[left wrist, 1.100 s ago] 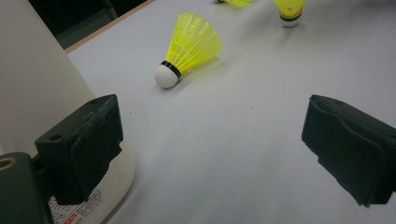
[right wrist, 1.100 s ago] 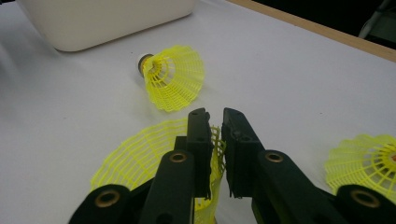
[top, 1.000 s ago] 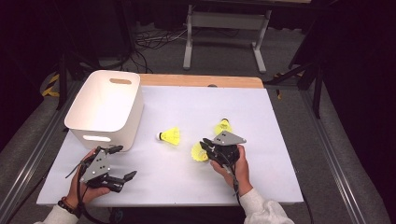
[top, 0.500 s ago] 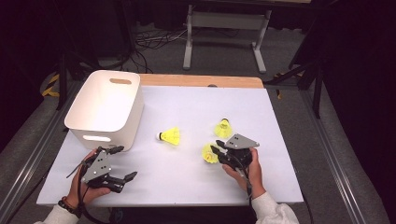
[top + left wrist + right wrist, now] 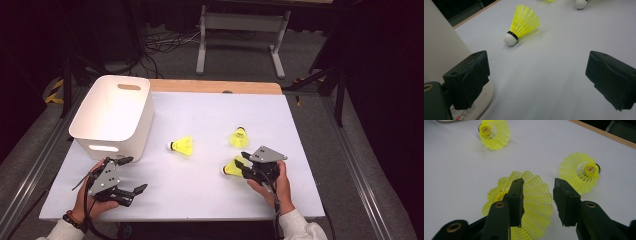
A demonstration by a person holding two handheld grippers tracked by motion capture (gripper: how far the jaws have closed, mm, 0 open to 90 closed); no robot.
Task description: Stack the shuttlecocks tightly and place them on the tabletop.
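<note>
The desk (image 5: pixel 210 125), covered by a white sheet with a wooden strip showing along its far edge, is carrying everything here. A white bin (image 5: pixel 112 117) with handle slots is standing on its left part, rim up; its pale wall is also showing at the left edge of the left gripper view (image 5: pixel 439 45).

The left hand-held gripper (image 5: pixel 127 175) is resting low on the desk just in front of the bin, held in the person's left hand (image 5: pixel 90 202). Its jaws are standing wide apart, released, with bare white sheet between them, and in its own view they are pointing toward the middle shuttlecock.

The right hand-held gripper (image 5: pixel 241 164) is sitting at the right of the desk in the person's right hand (image 5: pixel 277 182). Its jaws have just been opening; the skirt of the near shuttlecock (image 5: pixel 231 167) is lying between and under them in the right gripper view (image 5: pixel 529 202), and the pads are not pressing on it, so the gripper is released.

Three yellow shuttlecocks are lying on the sheet. The near one is on its side right at the right gripper's jaw tips. The far shuttlecock (image 5: pixel 239 137) is lying just beyond it, apart from it (image 5: pixel 580 172). The middle shuttlecock (image 5: pixel 181 146) is lying on its side between the bin and the other two, cork toward the bin (image 5: pixel 522 23).
</note>
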